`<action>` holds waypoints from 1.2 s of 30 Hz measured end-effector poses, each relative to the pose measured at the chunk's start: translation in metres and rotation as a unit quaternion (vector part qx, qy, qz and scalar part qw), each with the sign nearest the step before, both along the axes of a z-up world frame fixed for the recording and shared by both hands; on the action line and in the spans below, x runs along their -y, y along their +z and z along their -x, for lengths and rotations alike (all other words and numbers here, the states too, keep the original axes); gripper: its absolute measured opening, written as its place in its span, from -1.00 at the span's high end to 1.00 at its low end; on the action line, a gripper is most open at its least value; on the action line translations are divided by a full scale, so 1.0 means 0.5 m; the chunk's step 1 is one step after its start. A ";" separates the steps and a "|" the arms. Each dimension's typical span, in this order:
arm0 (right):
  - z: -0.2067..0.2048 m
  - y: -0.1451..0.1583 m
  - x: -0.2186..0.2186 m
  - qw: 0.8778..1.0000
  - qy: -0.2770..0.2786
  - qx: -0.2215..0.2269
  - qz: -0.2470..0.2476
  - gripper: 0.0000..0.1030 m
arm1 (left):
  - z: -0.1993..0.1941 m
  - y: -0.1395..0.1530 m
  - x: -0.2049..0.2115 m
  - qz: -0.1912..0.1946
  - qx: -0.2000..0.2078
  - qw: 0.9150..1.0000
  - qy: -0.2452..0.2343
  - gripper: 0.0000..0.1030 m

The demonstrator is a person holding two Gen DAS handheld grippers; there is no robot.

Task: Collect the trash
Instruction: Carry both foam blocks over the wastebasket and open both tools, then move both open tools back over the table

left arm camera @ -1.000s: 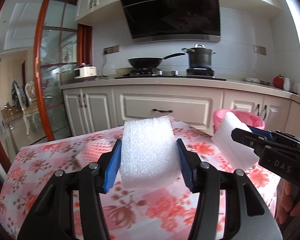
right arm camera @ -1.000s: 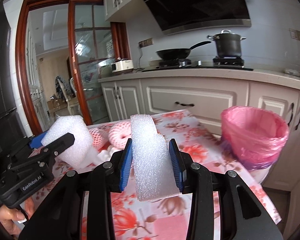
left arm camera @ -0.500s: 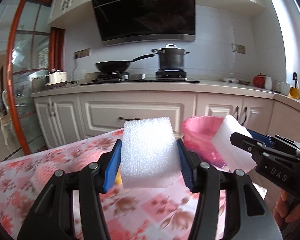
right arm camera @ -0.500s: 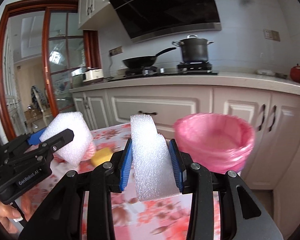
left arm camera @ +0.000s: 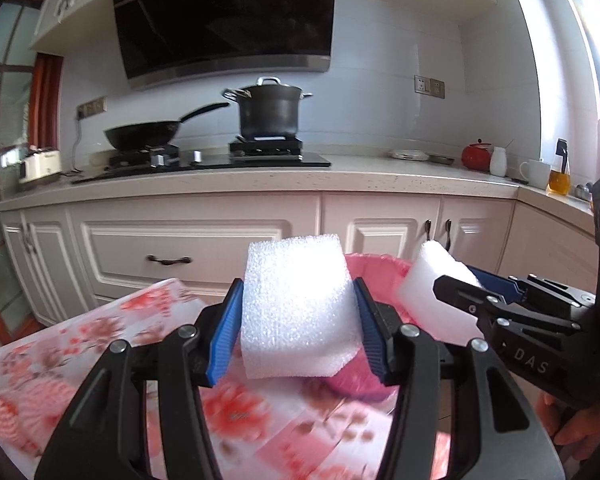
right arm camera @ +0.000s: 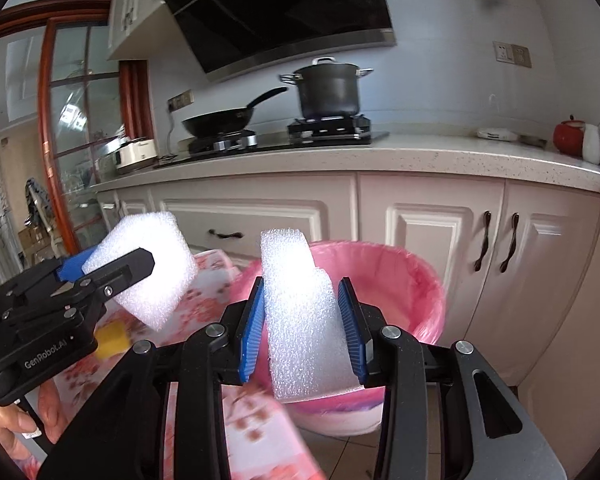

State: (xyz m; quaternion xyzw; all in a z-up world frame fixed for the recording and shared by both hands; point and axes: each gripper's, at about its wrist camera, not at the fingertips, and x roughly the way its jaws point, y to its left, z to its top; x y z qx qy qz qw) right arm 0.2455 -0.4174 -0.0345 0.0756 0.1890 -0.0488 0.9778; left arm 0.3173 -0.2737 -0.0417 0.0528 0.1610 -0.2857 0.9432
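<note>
My left gripper (left arm camera: 296,332) is shut on a white foam block (left arm camera: 296,304); it also shows in the right wrist view (right arm camera: 148,268). My right gripper (right arm camera: 304,320) is shut on a second, narrower white foam block (right arm camera: 300,312), seen in the left wrist view (left arm camera: 432,292) too. Both blocks are held in the air at the table's right end. A bin lined with a pink bag (right arm camera: 396,280) stands on the floor just beyond and below the right block; its rim (left arm camera: 380,268) shows behind the left block.
The table with a pink floral cloth (left arm camera: 100,344) lies below the left gripper. A pink net wrap (left arm camera: 16,412) and a yellow piece (right arm camera: 112,340) lie on it. White kitchen cabinets (right arm camera: 432,236) and a counter with stove, pan and pot stand behind the bin.
Both grippers have swung right with their foam blocks, from over the table toward the pink bin, which is now closer and lower in view.
</note>
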 end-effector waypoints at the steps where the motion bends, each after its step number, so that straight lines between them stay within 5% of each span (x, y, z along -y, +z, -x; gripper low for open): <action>1: -0.011 -0.001 0.013 1.000 0.000 -0.001 -0.002 0.30 | -0.016 -0.002 0.017 0.001 -0.004 1.000 -0.004 -0.01; 16: -0.155 -0.044 0.154 0.999 0.007 -0.019 -0.037 0.26 | -0.221 -0.071 0.160 0.017 -0.077 0.997 -0.008 -0.05; 18: -0.160 -0.048 0.156 0.999 0.004 -0.019 -0.028 0.13 | -0.235 -0.084 0.169 0.013 -0.080 0.997 -0.002 -0.24; 19: -0.159 -0.049 0.159 0.999 0.002 -0.018 -0.029 -0.12 | -0.241 -0.090 0.171 0.014 -0.082 0.997 -0.001 -0.39; 20: -0.157 -0.050 0.164 0.999 0.000 -0.014 -0.033 -0.27 | -0.242 -0.093 0.169 0.013 -0.082 0.997 0.001 -0.43; 28: -0.098 -0.033 0.175 0.999 -0.012 0.007 -0.047 -0.27 | -0.215 -0.090 0.102 0.004 -0.063 0.998 0.020 -0.48; 36: -0.033 -0.014 0.108 1.000 0.006 0.001 -0.017 -0.38 | -0.145 -0.056 -0.015 0.024 -0.068 0.996 0.052 -0.90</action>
